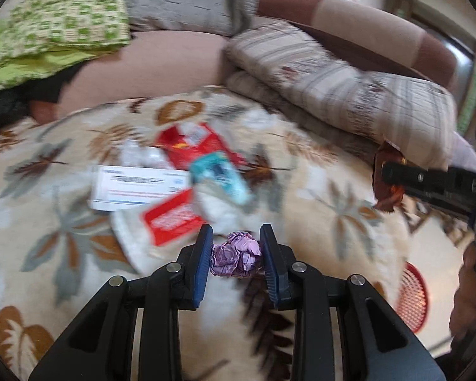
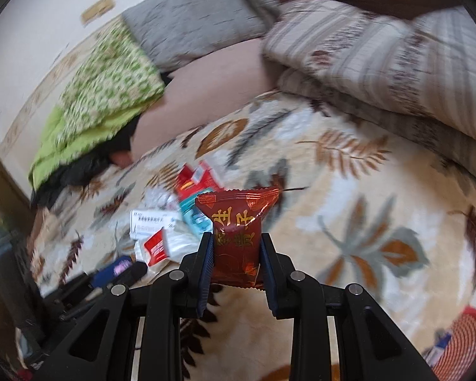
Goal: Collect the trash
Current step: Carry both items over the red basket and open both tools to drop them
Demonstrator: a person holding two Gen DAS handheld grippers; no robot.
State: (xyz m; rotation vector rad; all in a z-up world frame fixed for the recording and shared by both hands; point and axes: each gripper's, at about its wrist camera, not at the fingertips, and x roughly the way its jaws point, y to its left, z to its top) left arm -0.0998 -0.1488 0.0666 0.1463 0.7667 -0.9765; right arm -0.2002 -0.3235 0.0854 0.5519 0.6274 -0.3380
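The left claw (image 1: 236,254) is closed on a crumpled purple foil ball (image 1: 236,258), pinched between its blue pads above the leaf-patterned blanket (image 1: 349,231), and the right claw (image 2: 237,254) is clamped on a red snack packet (image 2: 236,238) with gold characters, held upright between its pads. The remaining trash lies in a loose pile on the blanket ahead of both claws: a white box (image 1: 136,189), a red wrapper (image 1: 193,147), a teal packet (image 1: 220,176) and a red-and-white sachet (image 1: 171,219), overlapping one another. A red basket (image 1: 412,298) sits off the blanket's edge to the right, and striped cushions (image 1: 349,82) are piled beyond.
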